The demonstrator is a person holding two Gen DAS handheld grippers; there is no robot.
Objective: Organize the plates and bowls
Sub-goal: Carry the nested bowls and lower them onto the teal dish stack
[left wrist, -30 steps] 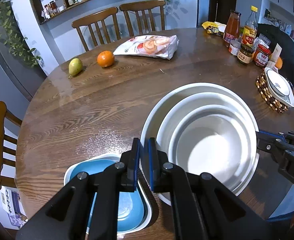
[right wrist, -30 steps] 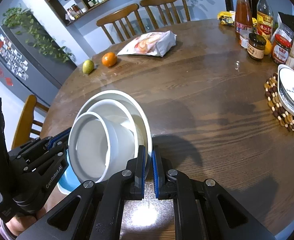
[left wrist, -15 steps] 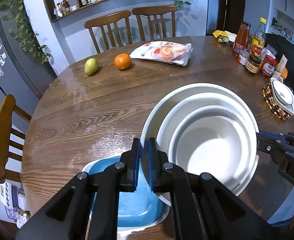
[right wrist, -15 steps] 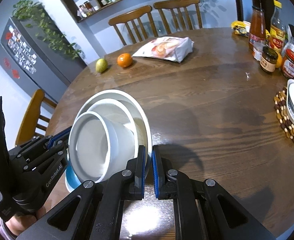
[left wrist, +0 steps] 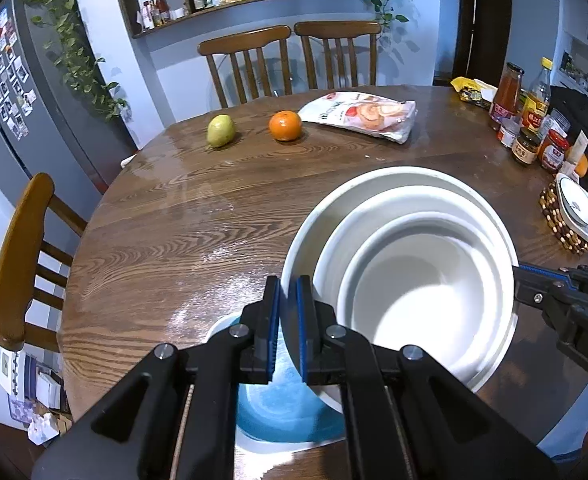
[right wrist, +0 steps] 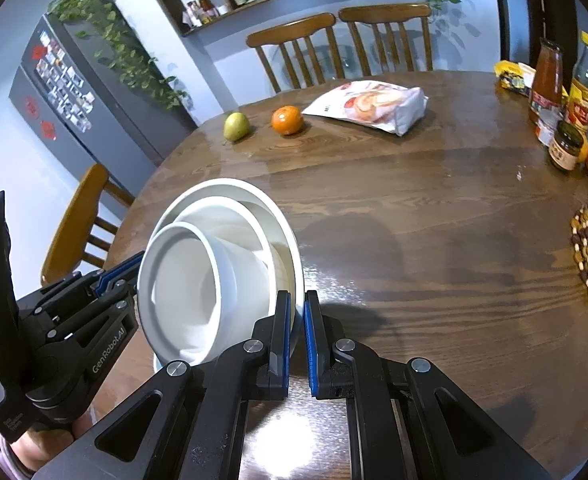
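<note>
The stack (left wrist: 414,280) is made up of three nested white pieces: a wide plate (left wrist: 306,232) at the bottom, a mid-sized bowl (left wrist: 334,248) in it, and a smaller bowl (left wrist: 406,300) innermost. It is held clear of the bench (left wrist: 174,232) between both tools.

The left hand-held gripper (left wrist: 288,328) is closed on the plate's rim at the stack's left edge; the rim is seen passing between its blue pads (left wrist: 273,320). The right hand-held gripper (right wrist: 297,336) is closed on the opposite edge of the same rim, again with the rim between its pads. The two grips appear to be set on opposite sides so that the load is balanced and the bowls are kept from sliding; only the bottom piece is pinched, and the bowls are carried merely by resting in it.

In the right wrist view the stack appears tilted, though lens distortion may account for some of this. The inner bowls are judged liable to shift if the tilt grows.

A blue dish (left wrist: 290,404), seated in a white-rimmed dish (left wrist: 254,446), lies on the bench directly below the left hand-held gripper and partly under the stack. It is judged to be the likely resting place, since like items would thus be gathered into one pile; this cannot be confirmed.

A further white dish (left wrist: 578,208) rests on a beaded mat (left wrist: 550,212) far to the right of the stack, well apart. A pear (left wrist: 221,131), orange (left wrist: 285,125) and snack bag (left wrist: 362,114) lie beyond, well clear of the work.
</note>
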